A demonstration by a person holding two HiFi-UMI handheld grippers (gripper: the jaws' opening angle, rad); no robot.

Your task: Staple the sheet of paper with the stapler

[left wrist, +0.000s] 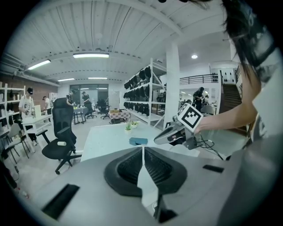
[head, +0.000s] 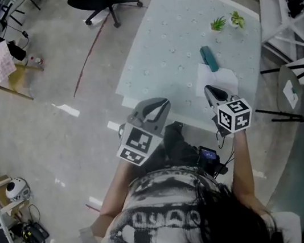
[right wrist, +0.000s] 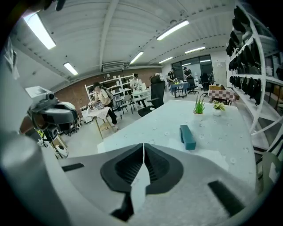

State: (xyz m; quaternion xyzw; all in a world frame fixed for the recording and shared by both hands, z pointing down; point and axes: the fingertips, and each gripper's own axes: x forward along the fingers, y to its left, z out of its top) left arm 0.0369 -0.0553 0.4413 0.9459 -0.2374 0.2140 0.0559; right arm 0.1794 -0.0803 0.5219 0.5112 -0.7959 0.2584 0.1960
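The right tool (head: 211,91) hides the near part of the paper (head: 220,79) in my head view. The stapler (head: 209,58) lies just ahead of that tool on the paper's far edge, its long axis running away from the tool. Only the left tool's (left wrist: 143,152) view shows the stapler broadside. Both tools have their jaws closed on nothing.

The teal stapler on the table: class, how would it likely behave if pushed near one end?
The stapler looks like a rigid, blocky bar lying flat on the table, so it would probably slide, not roll or tip. Long and narrow, it would likely swivel if pushed near one end.
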